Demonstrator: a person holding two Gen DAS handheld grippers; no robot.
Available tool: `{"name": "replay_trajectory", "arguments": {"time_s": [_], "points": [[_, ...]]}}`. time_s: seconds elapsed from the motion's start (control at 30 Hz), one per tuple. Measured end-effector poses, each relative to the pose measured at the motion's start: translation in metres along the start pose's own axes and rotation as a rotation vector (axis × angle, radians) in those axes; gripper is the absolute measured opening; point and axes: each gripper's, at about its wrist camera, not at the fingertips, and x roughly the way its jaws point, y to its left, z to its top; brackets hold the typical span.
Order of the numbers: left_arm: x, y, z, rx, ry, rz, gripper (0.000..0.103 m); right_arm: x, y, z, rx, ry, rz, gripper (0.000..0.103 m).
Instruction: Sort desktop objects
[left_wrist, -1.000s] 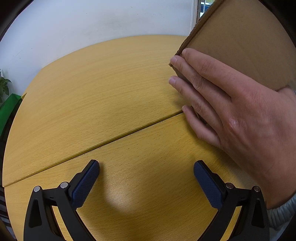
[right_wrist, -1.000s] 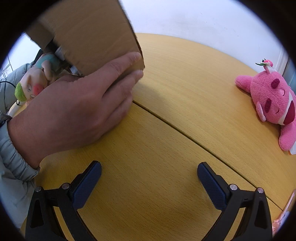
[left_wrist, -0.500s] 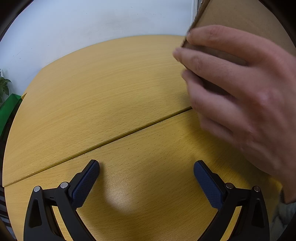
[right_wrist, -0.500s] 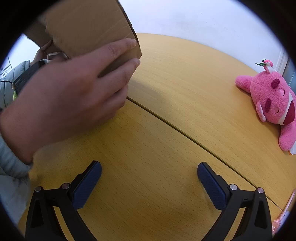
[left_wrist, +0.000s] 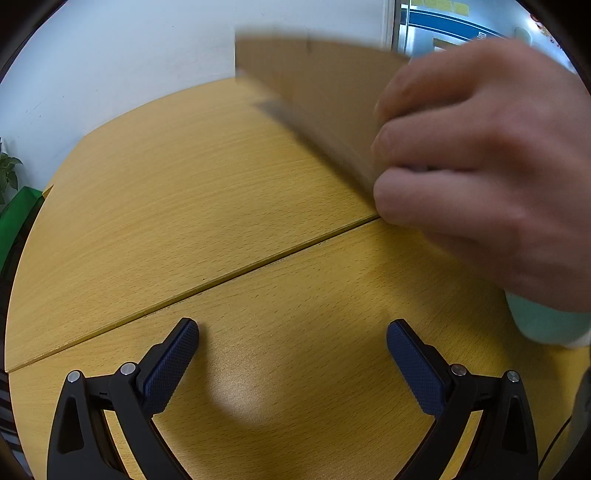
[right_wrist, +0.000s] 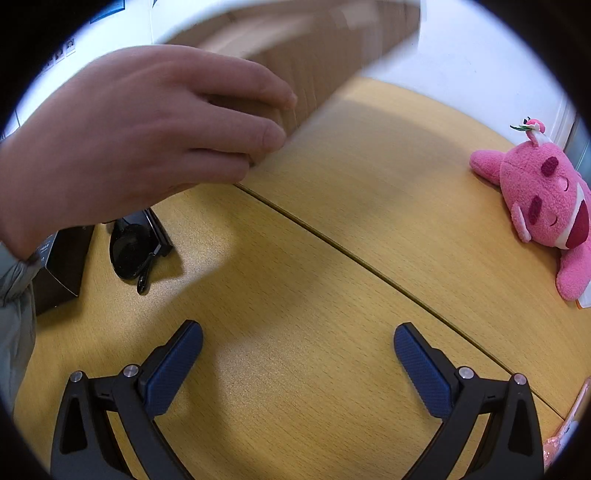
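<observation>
left gripper (left_wrist: 291, 343): jaws wide open, nothing between them, sitting low over bare worktop (left_wrist: 177, 192)
right gripper (right_wrist: 297, 345): jaws wide open too, holding nothing, over bare wood
worktop: yellow wood grain, round edge, a seam running diagonally across it in both views
black box (right_wrist: 61, 266): right wrist view, left edge, standing on the worktop, partly hidden by the sleeve
black glasses (right_wrist: 136, 247): just beside the black box, lying folded on the worktop, below the hand
bare hand (right_wrist: 122, 140): no tool in it, fingers curled over the lower edge of a cardboard box (right_wrist: 314, 62); light grey-green cuff at the wrist
cardboard box: motion-blurred, tilted, off the worktop on its far side, shadow on the wood below; contents not visible
same pair, left wrist view: hand (left_wrist: 491, 166) at right, cardboard box (left_wrist: 317, 96) up and left of it, blurred
pink plush toy (right_wrist: 546, 203): right wrist view, lying at the far right edge of the worktop, well apart from the box and both grippers
background: white wall behind the worktop; green leaves at far left of the left wrist view
</observation>
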Motion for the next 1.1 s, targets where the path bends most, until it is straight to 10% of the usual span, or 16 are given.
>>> {"name": "replay_trajectory", "arguments": {"time_s": [1.1], "points": [[0.0032, -0.006, -0.0027, -0.007, -0.002, 0.006, 0.103, -0.0012, 0.0056, -0.001, 0.0, 0.0, -0.002, 0.103]]}}
